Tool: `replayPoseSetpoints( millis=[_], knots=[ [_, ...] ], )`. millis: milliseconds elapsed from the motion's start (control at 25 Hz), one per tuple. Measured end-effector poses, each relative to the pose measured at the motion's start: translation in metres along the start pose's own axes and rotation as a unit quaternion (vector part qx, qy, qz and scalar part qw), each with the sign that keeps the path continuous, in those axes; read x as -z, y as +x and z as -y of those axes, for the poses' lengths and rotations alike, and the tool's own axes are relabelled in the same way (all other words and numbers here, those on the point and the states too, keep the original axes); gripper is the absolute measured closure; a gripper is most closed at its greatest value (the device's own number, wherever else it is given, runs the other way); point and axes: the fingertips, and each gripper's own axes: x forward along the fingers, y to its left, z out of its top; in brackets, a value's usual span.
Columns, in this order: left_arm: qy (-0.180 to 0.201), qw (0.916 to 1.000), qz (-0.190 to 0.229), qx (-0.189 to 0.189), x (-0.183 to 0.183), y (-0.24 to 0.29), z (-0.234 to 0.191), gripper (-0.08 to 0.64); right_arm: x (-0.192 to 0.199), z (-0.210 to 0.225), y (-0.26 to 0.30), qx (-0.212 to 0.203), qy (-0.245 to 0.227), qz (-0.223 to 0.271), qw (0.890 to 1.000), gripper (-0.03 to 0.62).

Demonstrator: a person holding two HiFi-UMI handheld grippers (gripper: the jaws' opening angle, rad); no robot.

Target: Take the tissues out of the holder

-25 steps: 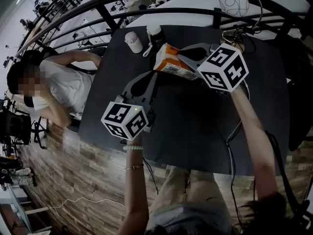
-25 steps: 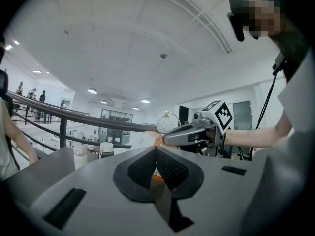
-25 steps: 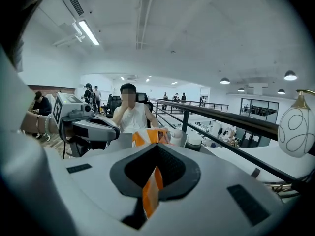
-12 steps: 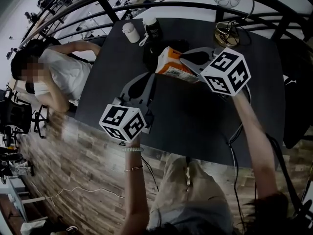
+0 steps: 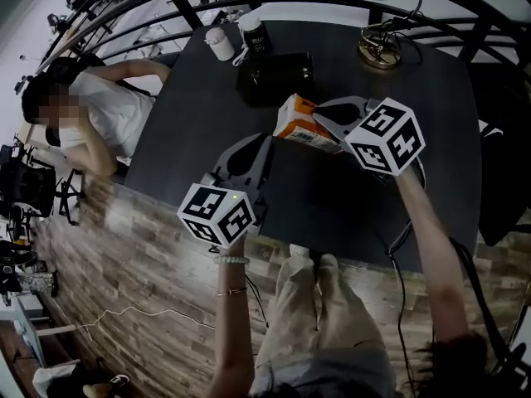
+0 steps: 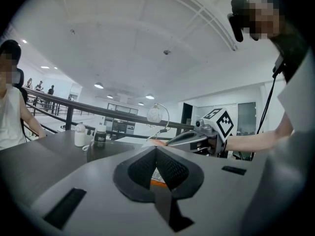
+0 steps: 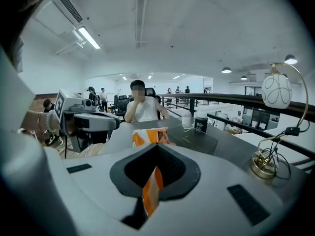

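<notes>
My right gripper [image 5: 322, 119] is shut on an orange and white tissue pack [image 5: 299, 124] and holds it above the dark table [image 5: 199, 123]. The pack is clear of the black holder [image 5: 275, 77], which stands farther back on the table. In the right gripper view the pack [image 7: 149, 134] sticks out past the shut jaws, with the holder [image 7: 194, 137] beyond. My left gripper [image 5: 251, 142] hovers to the left of the pack near the table's front edge, shut with nothing in it. In the left gripper view its jaws [image 6: 156, 149] meet at the tips.
A white bottle [image 5: 220, 44] and a dark bottle [image 5: 255, 36] stand at the table's far left corner. A globe lamp [image 5: 378, 50] sits at the far right, its cable trailing off the edge. A seated person [image 5: 95, 127] is at the left side. A railing runs behind.
The right gripper has drawn the tissue pack back from the holder toward the near edge, leaving the holder in full view. The left gripper has also pulled back toward me.
</notes>
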Motion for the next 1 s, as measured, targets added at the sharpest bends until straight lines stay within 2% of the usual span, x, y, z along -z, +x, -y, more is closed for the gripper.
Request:
replayPoseSetpoints(
  millis=[560,1000],
  knots=[
    [-0.029,0.9973,-0.053,0.041,0.054,0.001,0.014,0.552,0.062,-0.010,0.004,0.032,0.041,-0.037,0.998,0.580],
    [-0.041,0.9961,-0.065,0.044,0.070,-0.002,0.011,0.552,0.068,-0.016,0.026,0.029,0.025,-0.071,0.997,0.579]
  ],
)
